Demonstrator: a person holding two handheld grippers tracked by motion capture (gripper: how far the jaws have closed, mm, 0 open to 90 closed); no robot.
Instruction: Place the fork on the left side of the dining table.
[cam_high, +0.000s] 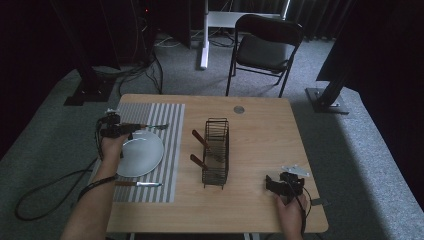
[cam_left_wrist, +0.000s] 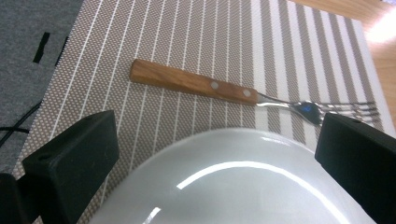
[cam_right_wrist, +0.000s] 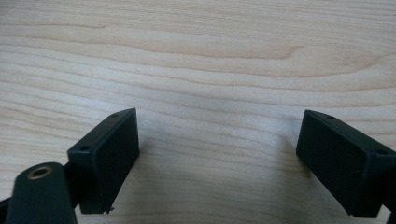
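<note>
Where grey carpet surrounds it, the wooden table (cam_high: 260, 210) bears a striped placemat (cam_high: 170, 150).

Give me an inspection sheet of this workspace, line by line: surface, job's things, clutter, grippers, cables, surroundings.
Surface: wooden table with a striped placemat at its left.
Job's things: white plate on the placemat; wooden-handled fork lying on the mat beyond the plate; knife on the mat at the plate's near side.
Clutter: black wire rack mid-table with two wooden handles sticking out of it; small round disc near the far edge.
Grippers: left gripper open over the plate's rim, holding nothing; right gripper open over bare wood.
Cables: one cable trails from the left gripper onto the floor.
Surroundings: grey carpet, folding chair, dark stands and curtains.
</note>
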